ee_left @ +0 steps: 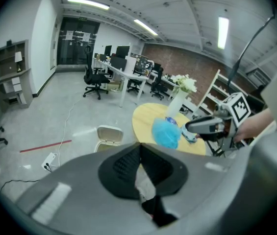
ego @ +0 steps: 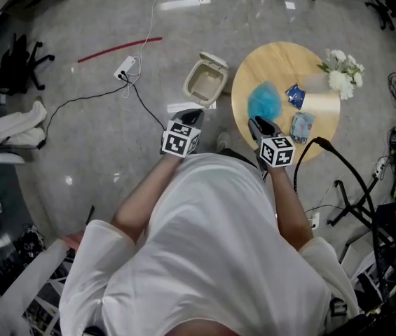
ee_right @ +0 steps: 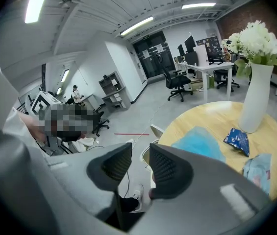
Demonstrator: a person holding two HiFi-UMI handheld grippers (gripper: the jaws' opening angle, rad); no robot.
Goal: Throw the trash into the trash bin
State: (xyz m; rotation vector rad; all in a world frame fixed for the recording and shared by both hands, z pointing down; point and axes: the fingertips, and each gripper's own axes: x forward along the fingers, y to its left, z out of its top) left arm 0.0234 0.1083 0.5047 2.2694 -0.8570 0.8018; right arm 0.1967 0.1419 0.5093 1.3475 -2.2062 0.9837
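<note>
I am looking down on a grey polished floor (ego: 78,159) that is catching patches of glare. A red strip (ego: 119,48) is lying across it, and a white power strip (ego: 125,67) is sitting near it with a black cable (ego: 78,102) trailing away. A round wooden table (ego: 282,61) is standing to the right. Further out I am seeing black office chairs (ee_left: 95,77) by white desks (ee_left: 123,75) carrying monitors (ee_left: 122,51). A grey shelf unit (ee_left: 12,72) is standing against the white wall (ee_left: 42,48). Dark glass doors (ee_left: 77,40) and a brick wall (ee_left: 187,62) are closing the far end, and long strip lights (ee_left: 88,3) are glowing overhead.
</note>
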